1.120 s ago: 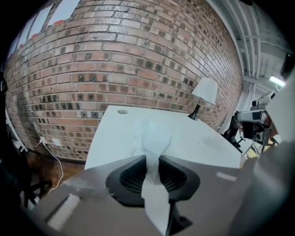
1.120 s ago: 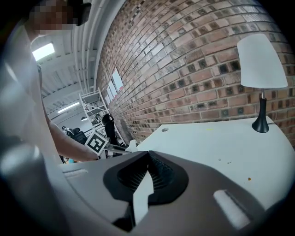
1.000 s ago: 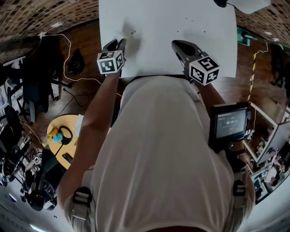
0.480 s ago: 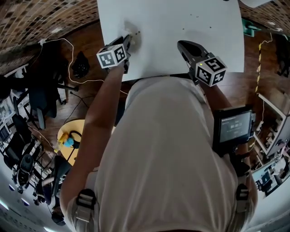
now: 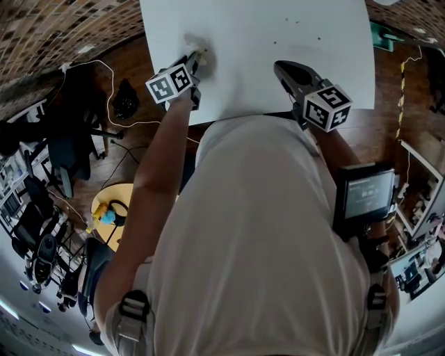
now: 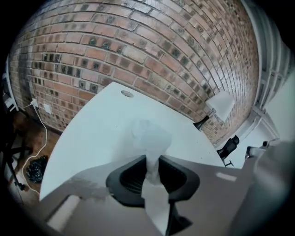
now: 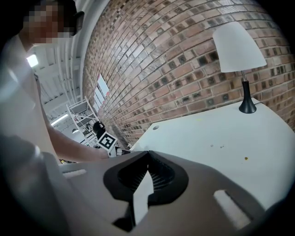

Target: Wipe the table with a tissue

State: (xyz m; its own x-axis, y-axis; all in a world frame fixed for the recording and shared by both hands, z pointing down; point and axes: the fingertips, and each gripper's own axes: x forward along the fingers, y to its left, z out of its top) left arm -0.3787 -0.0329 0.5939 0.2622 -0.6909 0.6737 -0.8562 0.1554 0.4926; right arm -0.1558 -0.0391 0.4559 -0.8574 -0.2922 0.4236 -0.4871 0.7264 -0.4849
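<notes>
The white table (image 5: 264, 49) fills the top of the head view. My left gripper (image 5: 195, 61) is shut on a crumpled white tissue (image 6: 151, 138), which sticks out past the jaw tips and rests on the tabletop (image 6: 97, 133) near the table's left front part. In the head view the tissue (image 5: 200, 50) shows just beyond the marker cube. My right gripper (image 5: 281, 69) hovers over the right front part of the table with its jaws together and nothing between them; in its own view the right gripper (image 7: 147, 154) points across the table (image 7: 216, 133).
A white lamp (image 7: 239, 60) on a black stem stands at the table's far right, in front of a brick wall (image 6: 152, 50). Small dark specks (image 5: 295, 21) dot the tabletop. A round cable hole (image 6: 126, 94) lies near the far edge. Chairs and cables crowd the floor at left (image 5: 62, 139).
My left gripper with the tissue has slid a little forward and leftward across the tabletop, and its cube has rolled. The right gripper has stayed near the same spot.
</notes>
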